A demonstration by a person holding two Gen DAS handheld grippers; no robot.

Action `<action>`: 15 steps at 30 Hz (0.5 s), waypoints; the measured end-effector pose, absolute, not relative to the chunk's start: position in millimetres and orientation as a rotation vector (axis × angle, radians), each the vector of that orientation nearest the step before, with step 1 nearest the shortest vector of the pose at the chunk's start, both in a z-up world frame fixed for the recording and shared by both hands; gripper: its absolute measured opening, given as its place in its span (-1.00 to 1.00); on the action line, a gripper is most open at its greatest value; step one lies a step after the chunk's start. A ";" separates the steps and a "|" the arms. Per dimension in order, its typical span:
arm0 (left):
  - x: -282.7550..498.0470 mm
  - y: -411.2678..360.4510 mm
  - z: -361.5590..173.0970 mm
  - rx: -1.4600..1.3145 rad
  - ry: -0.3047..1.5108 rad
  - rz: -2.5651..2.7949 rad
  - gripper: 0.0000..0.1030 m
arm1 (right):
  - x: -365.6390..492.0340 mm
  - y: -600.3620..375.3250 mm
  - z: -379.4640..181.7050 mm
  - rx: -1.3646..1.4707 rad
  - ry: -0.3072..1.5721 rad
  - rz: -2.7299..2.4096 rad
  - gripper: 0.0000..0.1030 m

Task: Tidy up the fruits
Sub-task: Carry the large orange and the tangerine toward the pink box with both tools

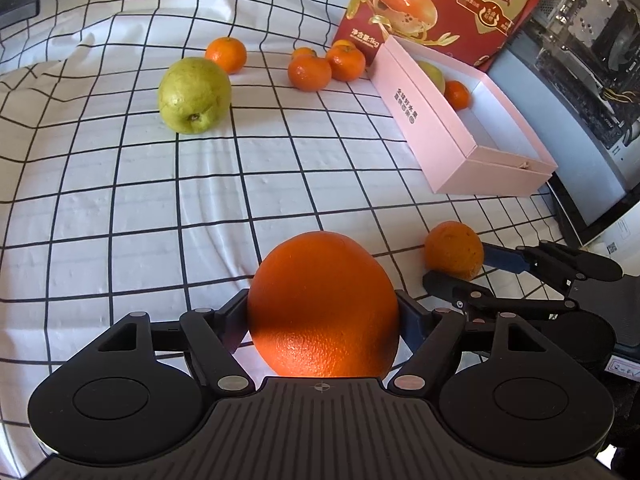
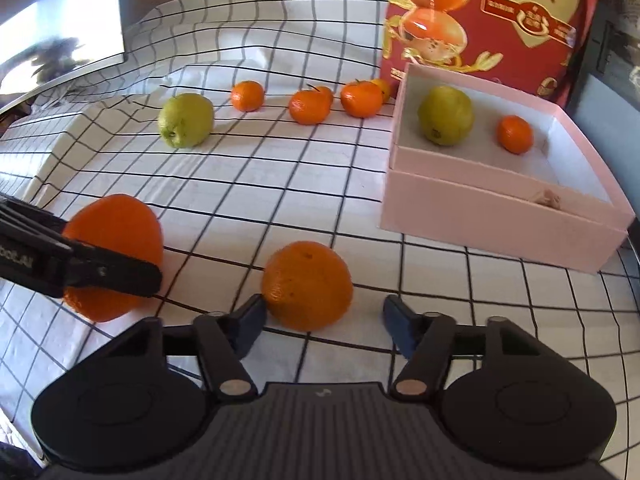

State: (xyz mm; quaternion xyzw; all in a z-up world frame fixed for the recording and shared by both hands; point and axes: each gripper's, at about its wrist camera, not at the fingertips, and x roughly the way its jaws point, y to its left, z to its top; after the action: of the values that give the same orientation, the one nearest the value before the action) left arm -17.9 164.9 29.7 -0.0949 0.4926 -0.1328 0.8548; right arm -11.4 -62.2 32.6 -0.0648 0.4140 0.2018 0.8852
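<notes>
My left gripper (image 1: pixel 322 316) is shut on a large orange (image 1: pixel 324 306); it also shows in the right wrist view (image 2: pixel 114 256). My right gripper (image 2: pixel 324 320) is open, its fingers on either side of a smaller orange (image 2: pixel 307 285) that rests on the cloth; the same orange shows in the left wrist view (image 1: pixel 454 250). A pink box (image 2: pixel 500 220) at the right holds a green pear (image 2: pixel 446 115) and a mandarin (image 2: pixel 515 134). A second green pear (image 1: pixel 195 95) and several mandarins (image 1: pixel 310 73) lie on the far cloth.
A white cloth with a black grid (image 1: pixel 160 208) covers the table. A red printed bag (image 2: pixel 492 16) stands behind the pink box. A computer case (image 1: pixel 580 80) stands at the right edge. A dark screen (image 2: pixel 60 20) is at the far left.
</notes>
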 end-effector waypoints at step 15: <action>-10.3 167.1 27.9 -0.231 1.074 -0.295 0.56 | -7.0 -54.4 35.4 -0.162 0.848 0.447 0.00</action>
State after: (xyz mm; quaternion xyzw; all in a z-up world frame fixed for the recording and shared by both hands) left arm -10.3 167.1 27.9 -0.1092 0.5084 -0.1396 0.8427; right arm -7.0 -54.4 35.4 -0.0781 0.4073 0.2148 0.8842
